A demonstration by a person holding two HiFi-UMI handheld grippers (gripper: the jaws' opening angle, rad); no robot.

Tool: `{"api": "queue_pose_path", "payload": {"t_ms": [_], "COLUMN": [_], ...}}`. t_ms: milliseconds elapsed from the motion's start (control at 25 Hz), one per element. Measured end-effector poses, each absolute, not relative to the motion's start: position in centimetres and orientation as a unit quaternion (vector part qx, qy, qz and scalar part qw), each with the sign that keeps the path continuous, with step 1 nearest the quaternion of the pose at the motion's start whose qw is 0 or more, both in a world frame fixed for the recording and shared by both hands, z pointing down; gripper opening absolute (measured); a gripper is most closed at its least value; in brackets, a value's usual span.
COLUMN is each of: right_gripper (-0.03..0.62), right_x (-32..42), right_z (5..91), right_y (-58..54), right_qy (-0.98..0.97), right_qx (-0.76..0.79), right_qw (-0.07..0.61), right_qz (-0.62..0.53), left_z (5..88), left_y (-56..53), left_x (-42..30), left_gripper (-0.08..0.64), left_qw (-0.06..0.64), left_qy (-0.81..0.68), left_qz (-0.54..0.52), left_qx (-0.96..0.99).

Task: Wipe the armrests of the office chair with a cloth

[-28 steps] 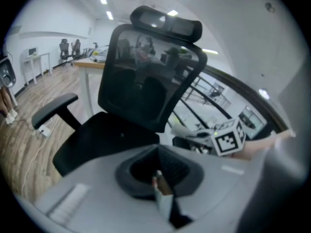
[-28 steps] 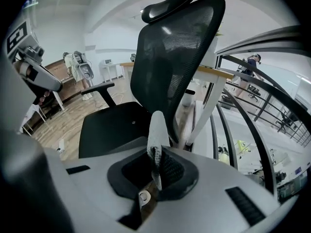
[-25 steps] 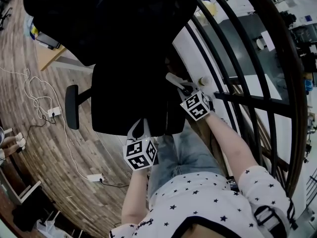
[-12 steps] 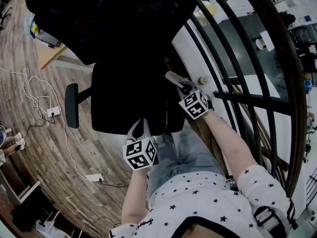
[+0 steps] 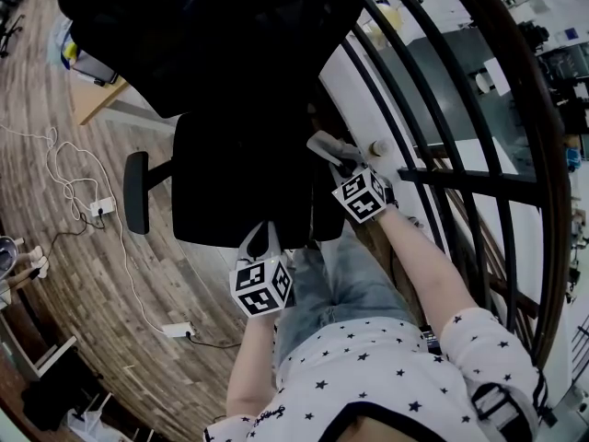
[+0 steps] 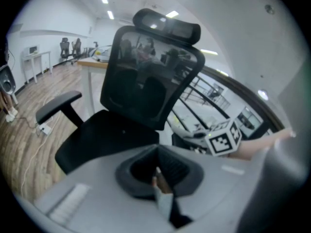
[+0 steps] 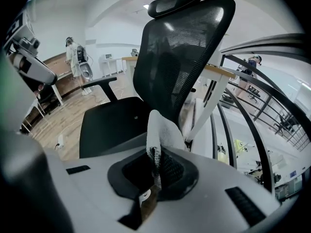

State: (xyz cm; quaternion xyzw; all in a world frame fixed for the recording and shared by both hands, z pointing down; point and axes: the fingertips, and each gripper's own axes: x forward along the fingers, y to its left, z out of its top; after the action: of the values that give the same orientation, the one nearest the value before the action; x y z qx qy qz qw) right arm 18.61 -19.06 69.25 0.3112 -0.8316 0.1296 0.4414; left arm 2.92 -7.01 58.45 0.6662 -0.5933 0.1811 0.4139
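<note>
cloth (image 7: 163,130) pinched in right gripper (image 7: 154,161) | office chair (image 5: 239,182) ahead | railing (image 5: 460,185) alongside

Nubbly white cloth (image 7: 163,130), black mesh chair back (image 7: 181,50) (matt wood-plank floor (image 5: 83,320))

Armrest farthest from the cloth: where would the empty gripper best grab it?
Likely the armrest pad, from above, jaws across its narrow width: it's a long, slim bar standing clear of the seat. The left gripper, now shut, must open first.
</note>
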Motion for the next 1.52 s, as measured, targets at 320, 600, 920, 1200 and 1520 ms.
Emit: {"api": "queue_pose_path", "payload": {"t_ms": [320, 600, 920, 1200, 1520], "right_gripper": [0.026, 0.026, 0.026, 0.026, 0.026], "right_x": [18.6, 18.4, 18.3, 17.7, 17.7], "right_z": [69.2, 69.2, 69.1, 69.0, 69.1], "right_y": [-17.7, -16.3, -14.3, -12.2, -9.9], "right_qy": [-0.831, -0.830, -0.830, -0.831, -0.835], "right_qx": [0.306, 0.304, 0.305, 0.301, 0.293], "right_qw": [0.447, 0.449, 0.447, 0.448, 0.446], "right_qz": [0.128, 0.130, 0.132, 0.135, 0.137], "left_z": [58.0, 57.9, 57.8, 57.5, 57.3], "left_y": [-6.1, -5.2, -3.9, -2.9, -1.9], "left_x": [2.8, 2.6, 2.5, 2.2, 3.1], "left_gripper": [0.008, 0.008, 0.008, 0.008, 0.008], "left_qw": [0.411, 0.411, 0.408, 0.407, 0.403], "left_qy": [-0.594, -0.592, -0.591, -0.588, -0.584], "left_qz": [0.179, 0.179, 0.179, 0.179, 0.176], "left_qx": [0.668, 0.670, 0.672, 0.675, 0.682]}}
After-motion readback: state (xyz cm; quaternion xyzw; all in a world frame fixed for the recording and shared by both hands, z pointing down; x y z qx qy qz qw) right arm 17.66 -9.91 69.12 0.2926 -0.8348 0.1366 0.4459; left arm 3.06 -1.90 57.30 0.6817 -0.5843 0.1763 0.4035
